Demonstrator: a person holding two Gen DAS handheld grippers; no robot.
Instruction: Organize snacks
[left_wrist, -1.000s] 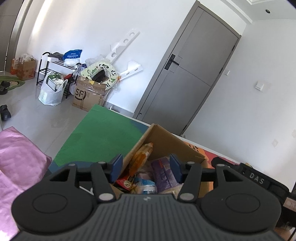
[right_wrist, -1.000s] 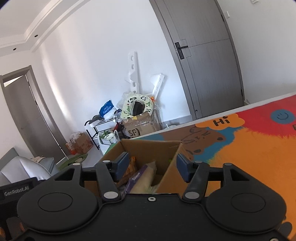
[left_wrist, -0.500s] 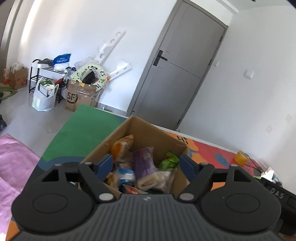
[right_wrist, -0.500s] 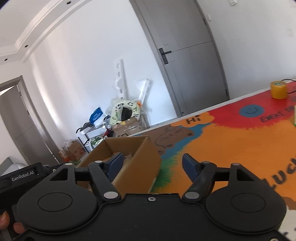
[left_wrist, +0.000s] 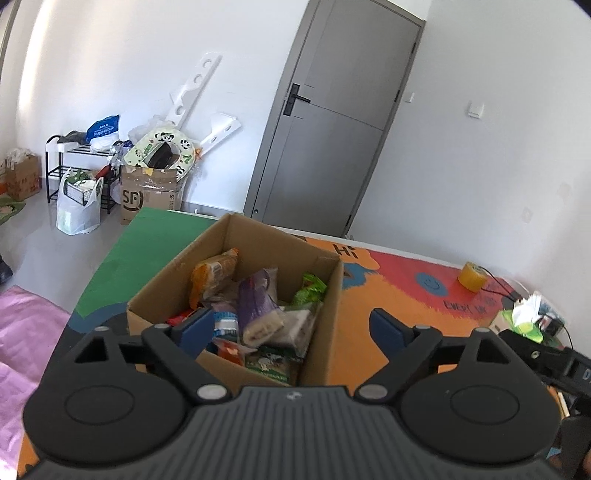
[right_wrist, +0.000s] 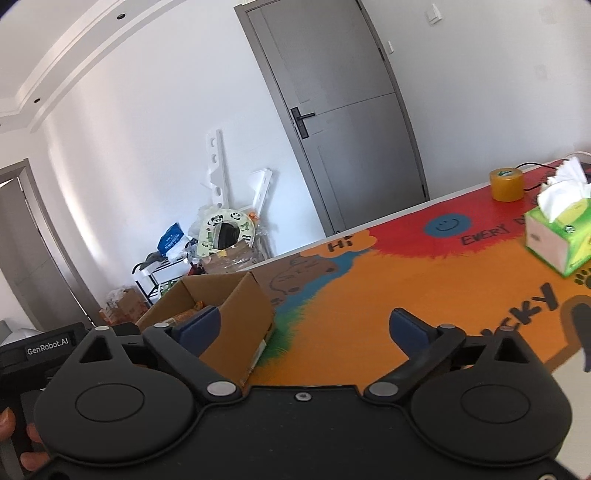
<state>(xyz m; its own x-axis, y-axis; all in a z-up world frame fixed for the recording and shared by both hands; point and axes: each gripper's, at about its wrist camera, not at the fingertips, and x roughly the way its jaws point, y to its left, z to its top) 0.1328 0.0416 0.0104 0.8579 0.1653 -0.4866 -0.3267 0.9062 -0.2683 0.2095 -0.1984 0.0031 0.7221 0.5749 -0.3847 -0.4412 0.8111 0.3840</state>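
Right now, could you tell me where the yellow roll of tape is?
The yellow roll of tape stands at the far right of the colourful table mat, just behind the green tissue box, well away from the open cardboard snack box.

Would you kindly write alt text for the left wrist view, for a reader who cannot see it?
The open left gripper hovers, holding nothing, over an open cardboard box packed with snack packets, on a colourful table mat. Beyond are a yellow tape roll, a grey door and clutter by a white wall.
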